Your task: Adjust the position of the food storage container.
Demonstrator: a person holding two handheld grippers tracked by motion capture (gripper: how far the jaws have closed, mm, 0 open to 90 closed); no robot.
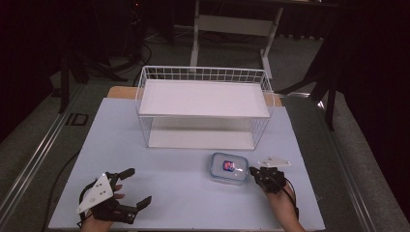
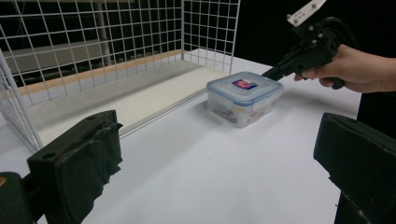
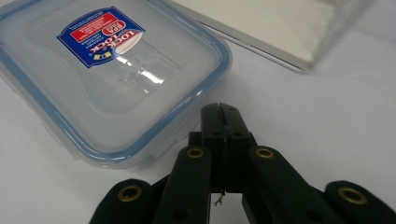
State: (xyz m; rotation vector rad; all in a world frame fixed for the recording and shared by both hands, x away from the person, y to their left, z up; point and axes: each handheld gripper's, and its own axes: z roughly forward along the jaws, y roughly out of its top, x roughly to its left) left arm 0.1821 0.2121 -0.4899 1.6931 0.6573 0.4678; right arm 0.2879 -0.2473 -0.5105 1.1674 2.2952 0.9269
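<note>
One food container (image 1: pixel 229 168) was recorded on the pale tabletop (image 1: pixel 183 193), just in front of the wire rack (image 1: pixel 204 104): a rounded-rectangular box of clear plastic with a blue-rimmed lid and a red-and-blue label. The right gripper (image 1: pixel 252 170), its black jaws pressed together with nothing between them, was seen with its tip at the container's right edge, while the left gripper (image 1: pixel 137 186) was held well apart at the near left with its two padded jaws spread wide. One white grid-wire rack was counted, fitted with two flat white shelves.
</note>
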